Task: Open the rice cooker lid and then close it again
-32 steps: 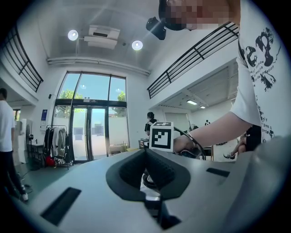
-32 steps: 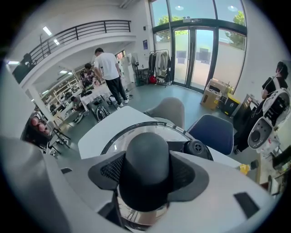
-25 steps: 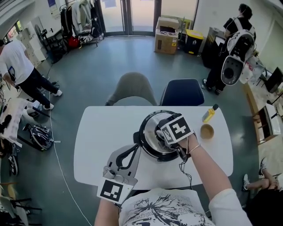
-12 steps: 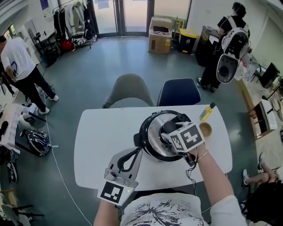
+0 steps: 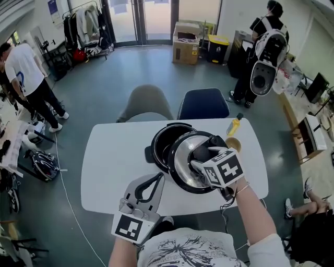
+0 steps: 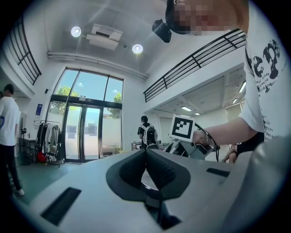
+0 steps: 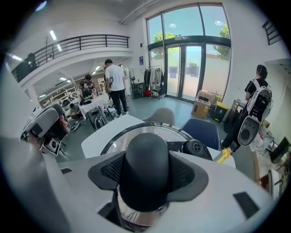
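My right gripper (image 5: 204,159) clamps the black knob (image 7: 146,164) of the lid (image 5: 182,162), holding it partly over the open rice cooker pot (image 5: 163,136) on the white table (image 5: 115,156). My left gripper (image 5: 151,182) hovers nearby, jaws together, empty.

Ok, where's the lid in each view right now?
Head view: lid at centre, right of the open pot.
Left gripper view: lid not made out.
Right gripper view: lower centre, knob clamped in right gripper.
Shared landmark: the glass doors.
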`<state>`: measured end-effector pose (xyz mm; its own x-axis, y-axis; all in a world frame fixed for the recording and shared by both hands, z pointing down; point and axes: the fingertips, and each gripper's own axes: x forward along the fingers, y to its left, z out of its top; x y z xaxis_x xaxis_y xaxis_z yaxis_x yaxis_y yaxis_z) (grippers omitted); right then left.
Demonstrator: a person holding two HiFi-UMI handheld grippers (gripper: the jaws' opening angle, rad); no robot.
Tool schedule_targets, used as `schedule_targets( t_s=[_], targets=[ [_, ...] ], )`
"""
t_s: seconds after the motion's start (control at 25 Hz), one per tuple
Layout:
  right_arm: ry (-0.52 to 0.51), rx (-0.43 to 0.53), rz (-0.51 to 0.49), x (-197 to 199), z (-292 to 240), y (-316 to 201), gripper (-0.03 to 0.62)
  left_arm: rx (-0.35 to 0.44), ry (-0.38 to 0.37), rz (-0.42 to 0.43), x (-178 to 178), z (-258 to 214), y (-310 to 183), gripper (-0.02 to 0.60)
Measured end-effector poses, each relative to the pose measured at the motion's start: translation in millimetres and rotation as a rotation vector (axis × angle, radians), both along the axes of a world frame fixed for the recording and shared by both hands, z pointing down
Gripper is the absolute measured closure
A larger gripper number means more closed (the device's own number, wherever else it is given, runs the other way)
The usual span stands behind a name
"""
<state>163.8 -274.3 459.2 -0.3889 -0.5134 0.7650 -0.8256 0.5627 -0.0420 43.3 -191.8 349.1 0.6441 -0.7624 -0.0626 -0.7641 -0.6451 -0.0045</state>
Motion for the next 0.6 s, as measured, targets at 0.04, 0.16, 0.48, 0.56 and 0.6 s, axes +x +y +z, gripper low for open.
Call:
schedule_targets(
  t_s=[0.04,0.16,0.48,0.56,0.6],
  targets=[
    [-0.003,-0.003,-0.008,9.2,1.6,11.9,0.298,0.005,-0.003,-0.012,9.2,-1.2,11.5,0.568],
    [-0.006,-0.013,-0.036,34.3,4.8,48.1,0.299,0.018,-0.015,-0.037,35.1,-4.9,48.9,0.568],
    [0.009,-0.054,-0.101,90.8,27.9,131.2,0.299,-0.009,-0.02,-0.108,90.9,11.5,125.4,0.568],
    [0.011,-0.062,-0.114,109.8,36.4,151.0,0.299,-0.013,-0.025,-0.123,110.5,17.6,143.1,0.568],
    [0.013,-0.063,-0.118,119.4,40.3,160.4,0.299,-0.014,-0.024,-0.128,120.3,19.6,152.0,0.568]
  ],
)
